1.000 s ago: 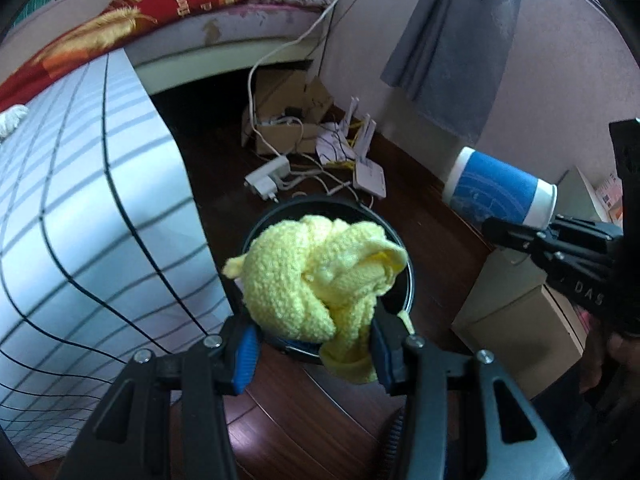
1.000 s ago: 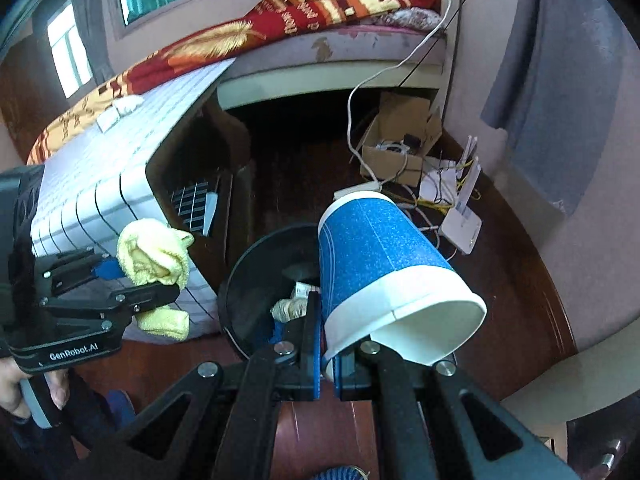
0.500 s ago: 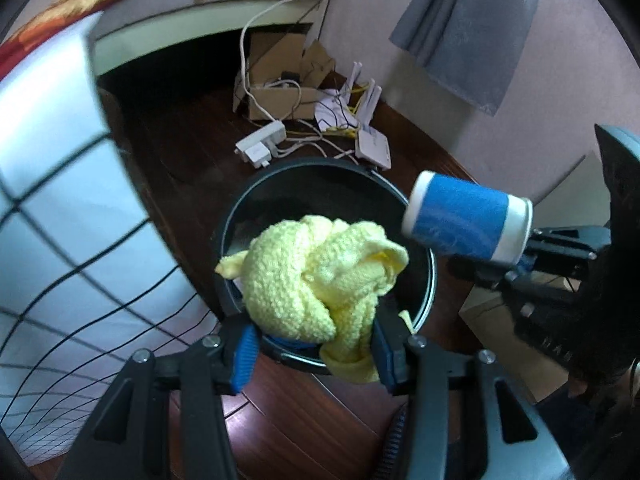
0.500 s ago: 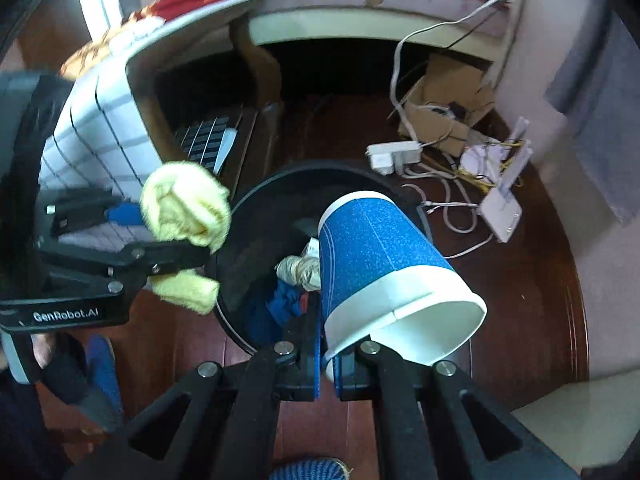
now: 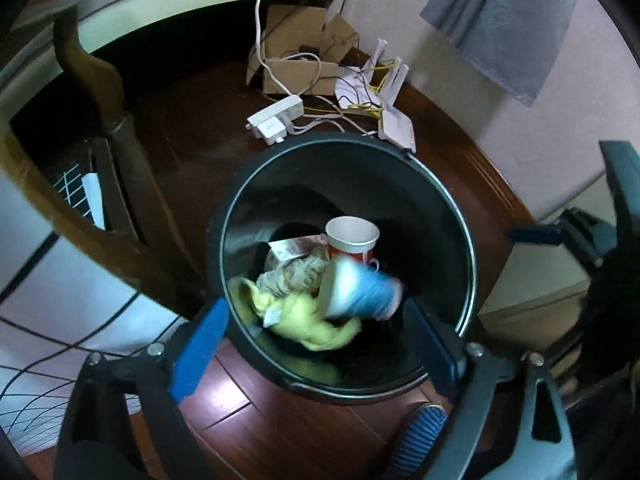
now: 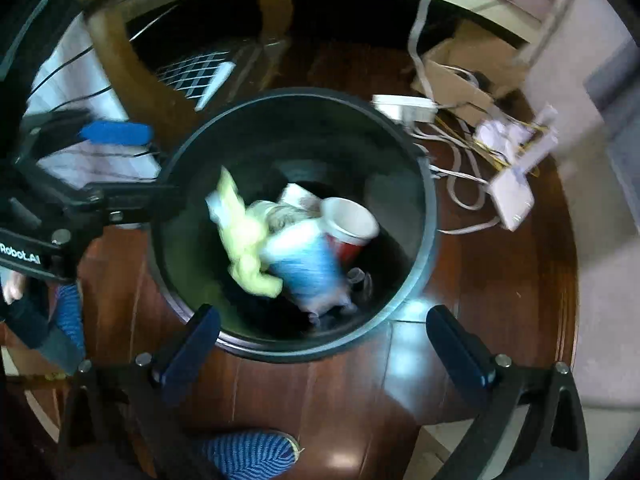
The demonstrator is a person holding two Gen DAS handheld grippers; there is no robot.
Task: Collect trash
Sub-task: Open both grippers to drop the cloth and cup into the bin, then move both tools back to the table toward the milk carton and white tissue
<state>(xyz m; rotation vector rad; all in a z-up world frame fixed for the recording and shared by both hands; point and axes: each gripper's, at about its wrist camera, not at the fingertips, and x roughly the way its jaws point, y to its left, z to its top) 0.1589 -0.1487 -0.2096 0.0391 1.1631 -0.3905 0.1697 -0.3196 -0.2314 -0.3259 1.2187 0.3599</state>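
A: Where do the two grippers stand?

B: Both hang above the black bin. The left gripper has its blue-padded fingers spread wide with nothing between them, and the right gripper is just as open and empty.

A: And the trash?

B: Inside the bin. The yellow cloth lies crumpled near the bottom, and the blue paper cup is on its side touching it, both smeared with blur. A red cup and some paper scraps sit beside them.

A: What could go wrong here?

B: Probably little with these two pieces; they look well below the rim. The risk seems to be the grippers themselves: their fingertips sit close to the rim, so a careless swing away could knock the bin over and spill it. The power strip and cables lie just beside the bin, so a low sweep might snag them.
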